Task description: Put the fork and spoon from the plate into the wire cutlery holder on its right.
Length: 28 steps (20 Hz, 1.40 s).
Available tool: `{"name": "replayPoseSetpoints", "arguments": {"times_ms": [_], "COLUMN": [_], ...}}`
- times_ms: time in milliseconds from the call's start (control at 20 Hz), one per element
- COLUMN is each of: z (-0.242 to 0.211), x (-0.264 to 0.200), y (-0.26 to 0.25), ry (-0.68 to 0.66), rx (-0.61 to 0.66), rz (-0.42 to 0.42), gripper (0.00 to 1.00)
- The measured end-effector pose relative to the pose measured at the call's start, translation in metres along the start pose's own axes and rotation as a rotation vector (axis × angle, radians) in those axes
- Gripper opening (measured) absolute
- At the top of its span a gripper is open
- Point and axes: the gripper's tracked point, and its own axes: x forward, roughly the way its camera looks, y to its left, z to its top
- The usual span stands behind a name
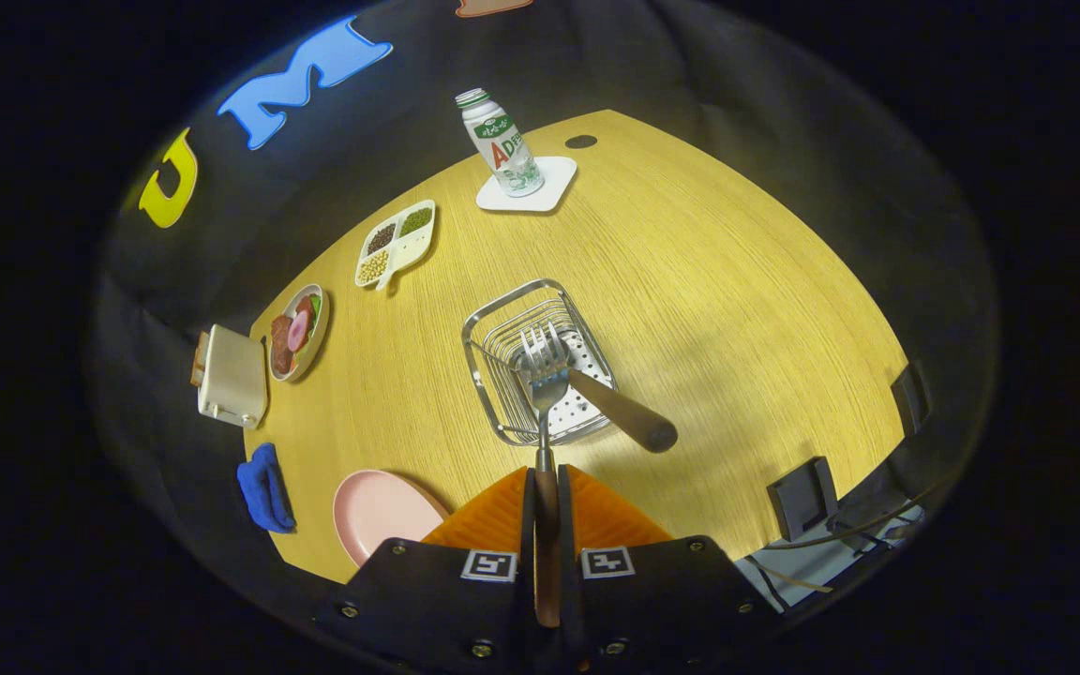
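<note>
Tabletop [737, 309] of pale wood spreads under me, and near its middle stands the wire cutlery holder [540, 361], a stiff open basket that looks light enough to slide if I knock its rim. To its left, close beside my tongs, lies the pink plate [381, 511] — bare as far as I can see it. A wooden-handled piece, I judge the spoon [620, 408], already leans in the holder with its handle over the near right rim. My tongs [545, 492] are closed almost fully, both fingers pressing on the wooden handle of the fork [545, 375], whose tines point away from me and hang over the basket's mouth.

The fork should handle as a stiff, light thing, steel end heavier than the handle, so it may swing about the pinch if my grip loosens. Smooth wood can slip — holding mid-handle, as I do now, seems the sound place, and it should drop cleanly tines-first.
</note>
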Motion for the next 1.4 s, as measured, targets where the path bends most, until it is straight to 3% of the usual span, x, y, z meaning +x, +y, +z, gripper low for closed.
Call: {"name": "replayPoseSetpoints", "arguments": {"times_ms": [250,300,400,450,550,1400], "z": [0.006,0.010,0.011,0.014,0.017,0.036], "x": [-0.004,-0.005,-0.008,-0.010,-0.013,-0.033], "y": [0.004,0.004,0.003,0.007,0.007,0.034], "ry": [-0.026,-0.036,-0.053,-0.065,-0.078,-0.187], "rx": [0.012,0.016,0.021,0.027,0.021,-0.049], "rz": [0.021,0.025,0.025,0.049,0.051,0.139], "gripper": [0.18,0.32,0.46,0.47,0.72,0.72]}}
